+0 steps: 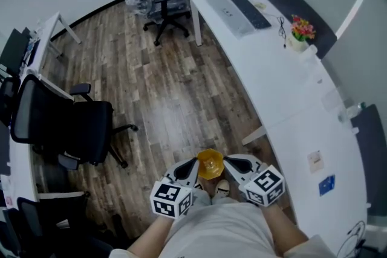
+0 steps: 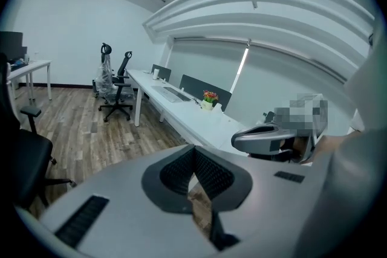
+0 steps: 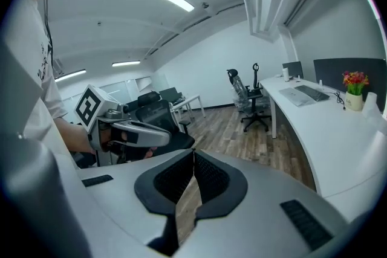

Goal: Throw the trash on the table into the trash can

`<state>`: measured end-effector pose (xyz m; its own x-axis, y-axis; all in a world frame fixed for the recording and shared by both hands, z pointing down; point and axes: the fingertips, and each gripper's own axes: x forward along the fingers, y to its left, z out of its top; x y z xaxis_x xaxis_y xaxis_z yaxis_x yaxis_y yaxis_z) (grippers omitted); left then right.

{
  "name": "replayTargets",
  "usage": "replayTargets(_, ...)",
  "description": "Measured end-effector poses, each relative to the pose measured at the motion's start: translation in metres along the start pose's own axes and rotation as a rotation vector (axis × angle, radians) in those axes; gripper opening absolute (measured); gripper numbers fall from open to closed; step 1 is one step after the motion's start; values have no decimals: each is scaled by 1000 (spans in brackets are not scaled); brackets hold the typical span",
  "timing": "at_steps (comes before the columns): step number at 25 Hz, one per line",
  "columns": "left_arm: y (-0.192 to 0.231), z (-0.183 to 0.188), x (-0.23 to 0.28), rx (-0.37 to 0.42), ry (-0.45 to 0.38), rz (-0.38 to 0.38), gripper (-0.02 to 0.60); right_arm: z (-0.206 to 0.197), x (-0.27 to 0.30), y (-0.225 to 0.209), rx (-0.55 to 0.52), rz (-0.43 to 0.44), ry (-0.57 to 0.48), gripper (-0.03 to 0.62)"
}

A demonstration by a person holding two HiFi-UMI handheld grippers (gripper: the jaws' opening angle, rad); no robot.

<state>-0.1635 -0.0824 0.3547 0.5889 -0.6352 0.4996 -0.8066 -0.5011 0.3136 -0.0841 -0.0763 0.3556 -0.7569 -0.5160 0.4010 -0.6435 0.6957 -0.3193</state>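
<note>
Holding left tongs (image 1: 188,167) and right tongs (image 1: 234,163) pressed together and empty, we eye a pale square scrap (image 1: 314,160) on the white curved worktop (image 1: 284,99). Probably light and flimsy, so we would pinch its edge.

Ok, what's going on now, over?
Left hand-held gripper shut, empty. Right hand-held gripper shut, empty. Yellow bin on floor below. Nothing in the way.

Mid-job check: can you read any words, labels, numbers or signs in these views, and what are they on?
No text can be read in any view.
Blue sticker on the white desk: too small to read.
Beige card on the same desk: too small to read.
Dark print on the person's shirt: blurred.
Cubes on the left gripper and right gripper: square marker patterns only, no letters.
</note>
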Motion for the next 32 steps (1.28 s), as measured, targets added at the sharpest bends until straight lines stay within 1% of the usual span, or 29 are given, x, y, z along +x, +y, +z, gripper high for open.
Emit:
replayTargets(6, 0, 5, 2, 24, 9, -3, 0, 4, -1, -2, -3, -1, -7, 34)
replayTargets(12, -3, 8, 3, 52, 7, -6, 0, 2, -9, -9, 3, -25, -9, 34)
replayTargets(15, -5, 8, 4, 50, 8, -26, 0, 3, -13, -11, 9, -46, -17, 34)
replayTargets(18, -14, 10, 12, 63, 17, -67, 0, 3, -21, -17, 17, -84, -27, 34)
replayTargets(22, -31, 19, 24, 94, 18, -146, 0, 4, -37, -28, 29, -165, -40, 34)
replayTargets(25, -54, 16, 38, 121, 42, -218, 0, -6, -63, -41, 60, -247, -51, 34)
replayTargets(28, -86, 14, 57, 176, 70, -306, 0, -18, -101, -58, 100, -350, -85, 34)
replayTargets(32, -132, 4, 75, 238, 115, -425, 0, -44, -163, -74, 152, -514, -117, 34)
